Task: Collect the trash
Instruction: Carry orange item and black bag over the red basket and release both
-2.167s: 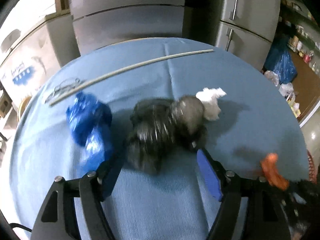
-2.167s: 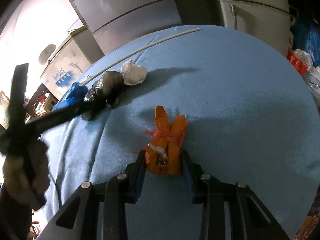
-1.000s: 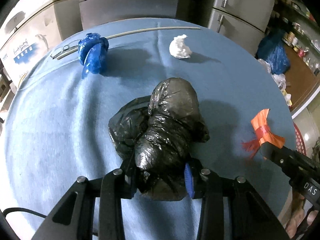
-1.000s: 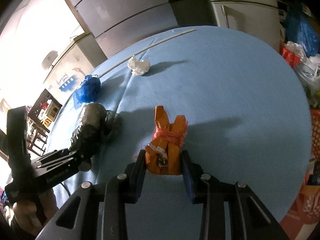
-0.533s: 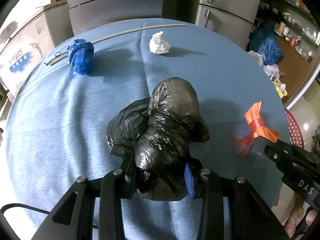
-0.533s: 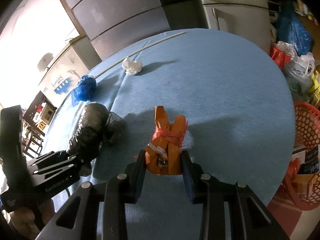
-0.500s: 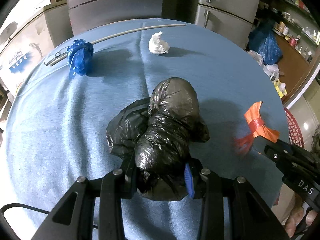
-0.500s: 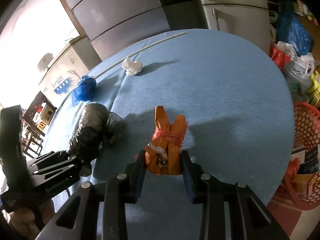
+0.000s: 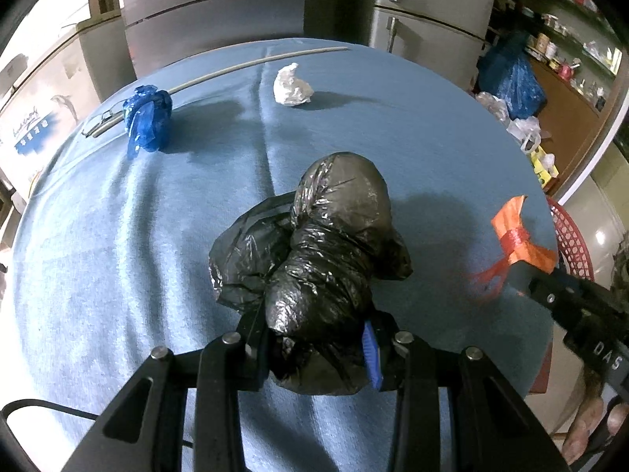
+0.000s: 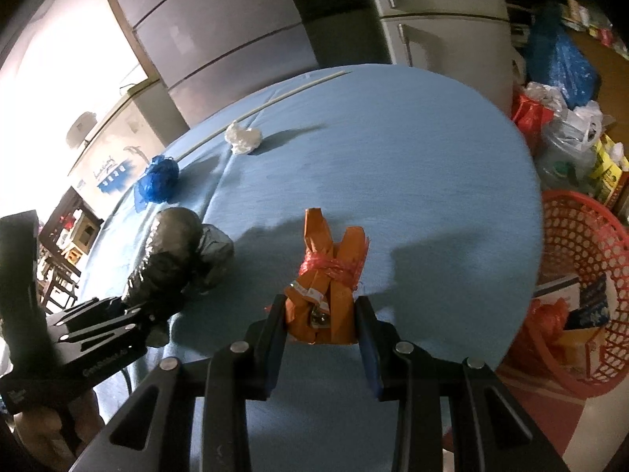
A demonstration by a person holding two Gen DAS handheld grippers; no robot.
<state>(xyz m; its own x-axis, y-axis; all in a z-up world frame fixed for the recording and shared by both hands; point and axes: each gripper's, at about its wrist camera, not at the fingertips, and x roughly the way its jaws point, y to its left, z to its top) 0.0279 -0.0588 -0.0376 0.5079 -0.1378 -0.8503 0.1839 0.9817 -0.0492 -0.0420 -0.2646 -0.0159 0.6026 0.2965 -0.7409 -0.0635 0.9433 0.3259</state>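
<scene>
Carrying both loads: your left hand-held gripper (image 9: 314, 348) clamps the black bag (image 9: 322, 259), right hand-held gripper (image 10: 319, 338) pinches the orange packet (image 10: 326, 295); clear the worktop (image 10: 393, 181) edge before releasing over the red basket (image 10: 585, 275).

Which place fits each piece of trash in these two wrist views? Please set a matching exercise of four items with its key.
Things:
1. black bag
2. orange packet
3. blue bag
4. white wad

Places:
A. between the right gripper's fingers
B. on the cloth, touching the pale rod
C. between the left gripper's fingers
D. alone on the cloth, near the rod

Pairs: 1-C, 2-A, 3-B, 4-D
</scene>
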